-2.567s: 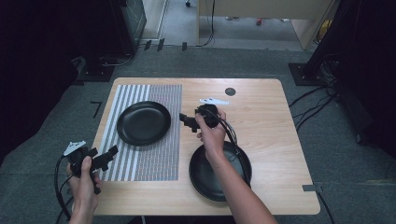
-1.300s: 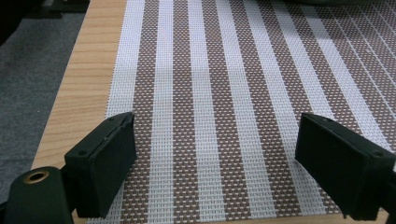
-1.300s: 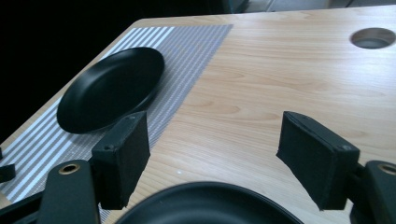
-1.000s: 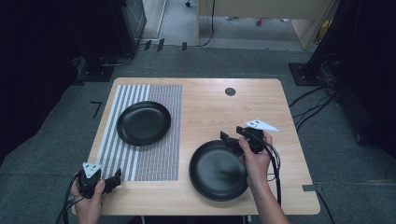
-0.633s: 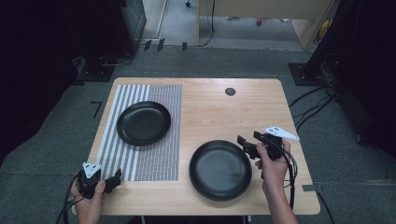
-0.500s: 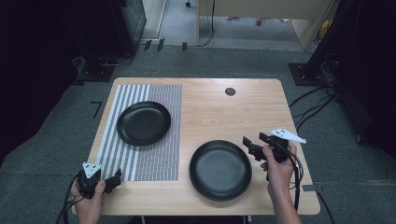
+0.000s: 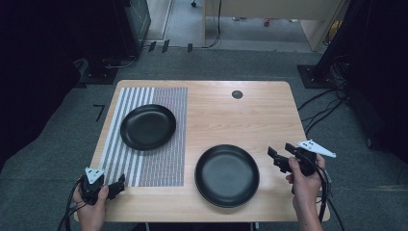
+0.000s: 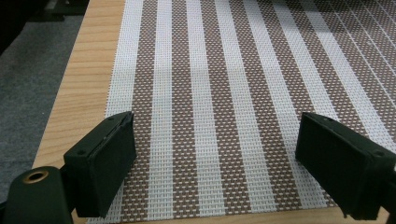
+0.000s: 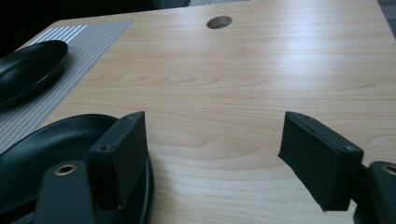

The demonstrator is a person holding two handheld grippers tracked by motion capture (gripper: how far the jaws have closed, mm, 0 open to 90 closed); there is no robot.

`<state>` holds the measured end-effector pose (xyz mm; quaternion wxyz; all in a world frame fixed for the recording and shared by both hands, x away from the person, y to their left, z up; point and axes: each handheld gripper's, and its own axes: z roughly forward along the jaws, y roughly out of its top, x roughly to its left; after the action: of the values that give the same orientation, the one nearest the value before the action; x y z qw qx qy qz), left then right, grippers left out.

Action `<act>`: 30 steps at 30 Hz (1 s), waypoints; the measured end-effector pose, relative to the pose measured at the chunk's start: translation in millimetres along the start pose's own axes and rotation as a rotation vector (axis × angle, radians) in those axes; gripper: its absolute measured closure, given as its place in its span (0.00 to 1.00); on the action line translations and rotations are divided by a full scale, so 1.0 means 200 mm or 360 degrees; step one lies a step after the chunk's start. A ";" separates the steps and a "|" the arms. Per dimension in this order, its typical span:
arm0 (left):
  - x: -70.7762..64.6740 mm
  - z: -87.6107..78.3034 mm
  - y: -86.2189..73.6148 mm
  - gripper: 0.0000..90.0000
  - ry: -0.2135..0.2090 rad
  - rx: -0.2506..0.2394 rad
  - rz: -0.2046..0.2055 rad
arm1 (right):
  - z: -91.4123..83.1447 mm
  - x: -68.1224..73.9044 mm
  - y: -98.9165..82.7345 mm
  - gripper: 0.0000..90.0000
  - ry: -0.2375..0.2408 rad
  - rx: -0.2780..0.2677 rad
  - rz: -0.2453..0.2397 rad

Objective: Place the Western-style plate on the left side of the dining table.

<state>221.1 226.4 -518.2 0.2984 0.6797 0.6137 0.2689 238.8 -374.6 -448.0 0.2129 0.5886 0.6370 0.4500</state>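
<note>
Your right gripper [image 7: 281, 158] has its jaws wide apart with nothing between them; in the right gripper view only bare wood shows in the gap. Compared with the earlier pictures, this gripper has left the middle of the table, where it sat between the two plates, and now stands at the right edge, just right of the near plate [image 7: 226, 175]. The near plate has not shifted in the last second. In the right gripper view its rim lies just beside and below the left-hand jaw, apart from the pad.

Your left gripper [image 7: 117, 186] also has its jaws wide apart and empty. It sits at the near left corner as it did a second ago. In the left gripper view the mat [image 8: 224, 93] runs between and ahead of the jaws.

Materials and shapes:
- Pads [image 9: 119, 154]: black, flat, rectangular blocks with a matte face.
- Near plate: black, round, shallow, with a smooth, slightly glossy surface and a raised rim.
- Far plate [image 7: 147, 126]: same black round form, resting on the mat, well ahead of your left gripper and far to the left of your right one.
- Mat: woven mesh in brown and white stripes, rectangular, with a fine open weave.
- Table [image 7: 250, 120]: light wood grain, rounded corners, with a round cable hole [image 9: 219, 22] far ahead of the right jaws.
</note>
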 end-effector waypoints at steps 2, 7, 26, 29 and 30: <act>0.00 0.00 0.00 0.14 0.0000 0.0001 0.0002 | -0.03 -0.04 -0.02 0.25 -0.0004 -0.0012 -0.0001; 0.00 0.00 0.00 0.14 0.0000 0.0000 0.0000 | -0.07 -0.10 -0.05 0.24 -0.0029 -0.0028 0.0008; 0.00 0.00 0.00 0.14 -0.0001 0.0001 0.0000 | -0.20 -0.26 -0.15 0.20 -0.0147 -0.0002 -0.0005; 0.00 0.00 0.00 0.14 -0.0001 0.0001 0.0000 | -0.22 -0.30 -0.18 0.19 -0.0185 0.0011 0.0003; 0.00 0.00 0.00 0.14 -0.0001 0.0002 0.0000 | -0.23 -0.32 -0.19 0.19 -0.0192 0.0013 0.0003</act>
<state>221.0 226.5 -518.1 0.2982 0.6800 0.6137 0.2684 195.0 -445.1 -472.8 0.2482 0.6161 0.6243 0.4112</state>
